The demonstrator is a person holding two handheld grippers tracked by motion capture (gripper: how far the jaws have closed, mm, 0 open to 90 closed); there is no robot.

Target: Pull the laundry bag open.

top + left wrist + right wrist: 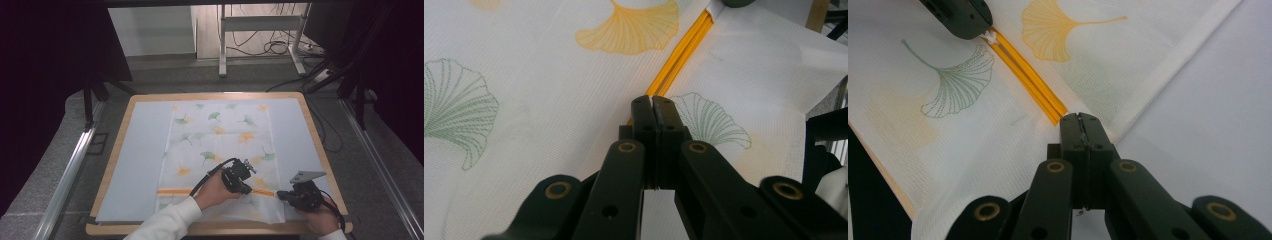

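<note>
Both grippers are pinching the cloth (220, 145) at its orange stripe (175, 191): left gripper (653, 102) and right gripper (1080, 120), jaws clamped; the cloth's long axis is running away from the person.

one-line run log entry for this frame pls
scene: ginkgo-print cloth flat on table | left gripper: shut on cloth at orange stripe | right gripper: shut on cloth at stripe's end near hem

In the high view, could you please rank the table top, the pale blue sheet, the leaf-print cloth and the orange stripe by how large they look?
1. Table top
2. Pale blue sheet, nearly covering the table top
3. Leaf-print cloth
4. Orange stripe, a thin band across the cloth
</note>
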